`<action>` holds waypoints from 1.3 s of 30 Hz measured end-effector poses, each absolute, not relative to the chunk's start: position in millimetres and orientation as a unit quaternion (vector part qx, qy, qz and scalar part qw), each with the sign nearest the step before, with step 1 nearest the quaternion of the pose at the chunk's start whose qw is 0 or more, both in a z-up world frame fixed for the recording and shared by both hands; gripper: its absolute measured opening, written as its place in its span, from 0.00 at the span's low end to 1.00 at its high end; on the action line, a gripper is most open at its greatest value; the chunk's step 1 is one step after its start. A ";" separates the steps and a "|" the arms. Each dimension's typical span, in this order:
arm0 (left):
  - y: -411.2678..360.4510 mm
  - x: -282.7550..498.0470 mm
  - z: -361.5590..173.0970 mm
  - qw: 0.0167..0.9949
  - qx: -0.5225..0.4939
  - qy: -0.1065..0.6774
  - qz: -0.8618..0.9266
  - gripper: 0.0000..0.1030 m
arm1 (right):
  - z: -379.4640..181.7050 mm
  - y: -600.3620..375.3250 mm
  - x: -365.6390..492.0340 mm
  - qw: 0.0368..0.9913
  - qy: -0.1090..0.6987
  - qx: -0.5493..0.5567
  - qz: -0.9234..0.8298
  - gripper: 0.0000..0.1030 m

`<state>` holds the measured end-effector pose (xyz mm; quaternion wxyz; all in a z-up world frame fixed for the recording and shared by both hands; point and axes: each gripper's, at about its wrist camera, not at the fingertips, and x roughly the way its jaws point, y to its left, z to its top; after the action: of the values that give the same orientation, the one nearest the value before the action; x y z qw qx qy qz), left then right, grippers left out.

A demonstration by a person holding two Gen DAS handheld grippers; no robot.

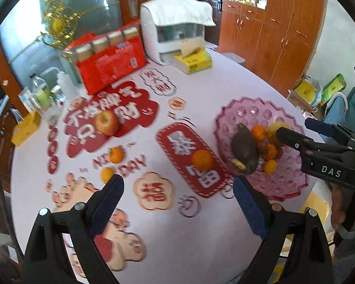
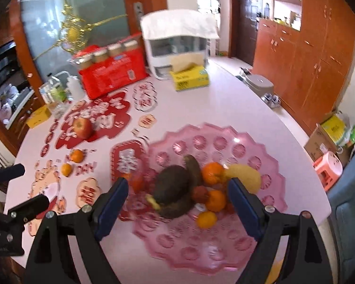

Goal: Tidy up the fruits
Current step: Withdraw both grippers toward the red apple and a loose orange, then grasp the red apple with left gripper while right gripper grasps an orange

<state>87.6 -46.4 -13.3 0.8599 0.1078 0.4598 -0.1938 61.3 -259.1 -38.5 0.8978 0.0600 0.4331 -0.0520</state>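
A pink scalloped fruit tray (image 1: 281, 184) (image 2: 224, 255) holds dark brown fruit (image 1: 245, 151) (image 2: 175, 189), several small oranges (image 2: 215, 200), a yellow fruit (image 2: 246, 176) and a small red fruit (image 2: 200, 194). On the table lie a red apple (image 1: 107, 122) (image 2: 82, 127), an orange (image 1: 202, 160) beside the tray, and two small oranges (image 1: 116, 155) (image 1: 107, 174) (image 2: 77, 155) (image 2: 66, 169). My left gripper (image 1: 177, 189) is open and empty above the table. My right gripper (image 2: 177, 190) (image 1: 293, 130) is open and empty over the tray.
At the back of the white table (image 1: 224, 90) stand a red package with jars (image 1: 111, 64), a white appliance (image 1: 177, 30), a yellow tissue box (image 1: 193, 62), bottles (image 1: 45, 97) and a small yellow box (image 1: 26, 127). Wooden cabinets (image 1: 277, 28) line the right wall.
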 end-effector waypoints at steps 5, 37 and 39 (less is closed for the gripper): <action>-2.1 101.7 11.6 0.867 0.120 0.447 -0.184 0.90 | -19.7 -225.3 69.5 0.907 0.417 0.046 -0.025 0.81; 39.0 323.8 -97.9 0.744 0.355 0.468 -0.318 0.90 | -77.0 -128.0 162.4 0.870 0.475 0.087 -0.095 0.62; 31.7 336.1 -113.8 0.740 0.354 0.468 -0.329 0.90 | -84.4 -128.5 158.6 0.869 0.472 0.096 -0.114 0.62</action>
<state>336.1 31.7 -113.8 0.7397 0.3540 0.4680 -0.3293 158.6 -128.5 -84.4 0.8690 0.0962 0.4720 -0.1135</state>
